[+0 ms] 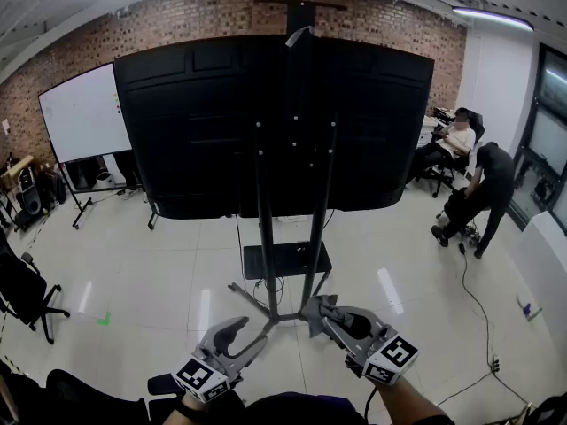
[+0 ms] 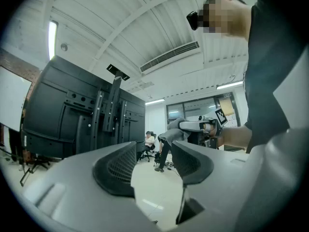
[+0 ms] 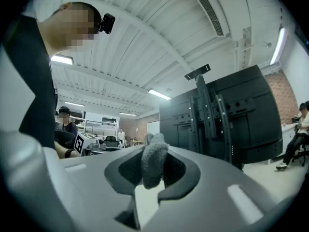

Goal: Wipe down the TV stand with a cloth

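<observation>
The TV stand [image 1: 264, 228] rises straight ahead on two black poles, carrying a large black screen [image 1: 195, 122] seen from behind, with a small shelf [image 1: 285, 259] low down and splayed legs on the floor. My left gripper [image 1: 241, 335] hovers open and empty just short of the base; in the left gripper view [image 2: 153, 164] its jaws stand apart, with the stand [image 2: 113, 110] to the left. My right gripper [image 1: 314, 312] is shut on a grey cloth [image 3: 153, 161], which sticks up between its jaws, tilted up toward the stand [image 3: 207, 115].
A whiteboard [image 1: 84, 113] on wheels stands at the back left and an office chair [image 1: 27, 290] at the left edge. At the right, one person sits [image 1: 456, 140] and another bends over [image 1: 487, 184]. A cable [image 1: 478, 308] trails across the floor there.
</observation>
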The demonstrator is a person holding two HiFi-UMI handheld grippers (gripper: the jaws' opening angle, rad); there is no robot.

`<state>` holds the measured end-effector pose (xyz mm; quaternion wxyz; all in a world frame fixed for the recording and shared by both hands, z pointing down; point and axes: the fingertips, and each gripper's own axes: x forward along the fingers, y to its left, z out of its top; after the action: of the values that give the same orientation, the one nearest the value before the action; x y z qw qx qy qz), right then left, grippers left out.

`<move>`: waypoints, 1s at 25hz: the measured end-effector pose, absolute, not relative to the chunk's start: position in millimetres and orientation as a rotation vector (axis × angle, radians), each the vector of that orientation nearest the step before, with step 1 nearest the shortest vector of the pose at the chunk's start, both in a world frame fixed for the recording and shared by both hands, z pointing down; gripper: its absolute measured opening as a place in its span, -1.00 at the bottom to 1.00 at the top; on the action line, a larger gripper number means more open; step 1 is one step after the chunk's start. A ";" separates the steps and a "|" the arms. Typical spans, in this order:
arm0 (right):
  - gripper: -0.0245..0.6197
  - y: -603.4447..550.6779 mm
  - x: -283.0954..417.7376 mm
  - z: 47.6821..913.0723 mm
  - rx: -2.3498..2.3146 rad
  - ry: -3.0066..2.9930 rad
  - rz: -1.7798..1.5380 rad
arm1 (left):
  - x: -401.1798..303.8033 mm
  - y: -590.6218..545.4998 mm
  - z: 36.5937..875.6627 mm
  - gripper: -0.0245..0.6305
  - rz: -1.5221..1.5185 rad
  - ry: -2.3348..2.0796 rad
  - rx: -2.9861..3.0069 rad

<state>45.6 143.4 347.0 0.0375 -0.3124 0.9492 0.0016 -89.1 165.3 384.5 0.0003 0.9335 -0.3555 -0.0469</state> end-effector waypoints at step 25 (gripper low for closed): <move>-0.75 -80.1 63.2 330.7 -0.771 2.958 0.060 | -66.5 -67.6 389.2 -0.16 -0.150 -1.250 2.855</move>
<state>63.2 -80.1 330.7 0.0420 -0.2518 0.9667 0.0198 -66.5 -67.6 389.2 0.0106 0.9150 -0.4005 -0.0480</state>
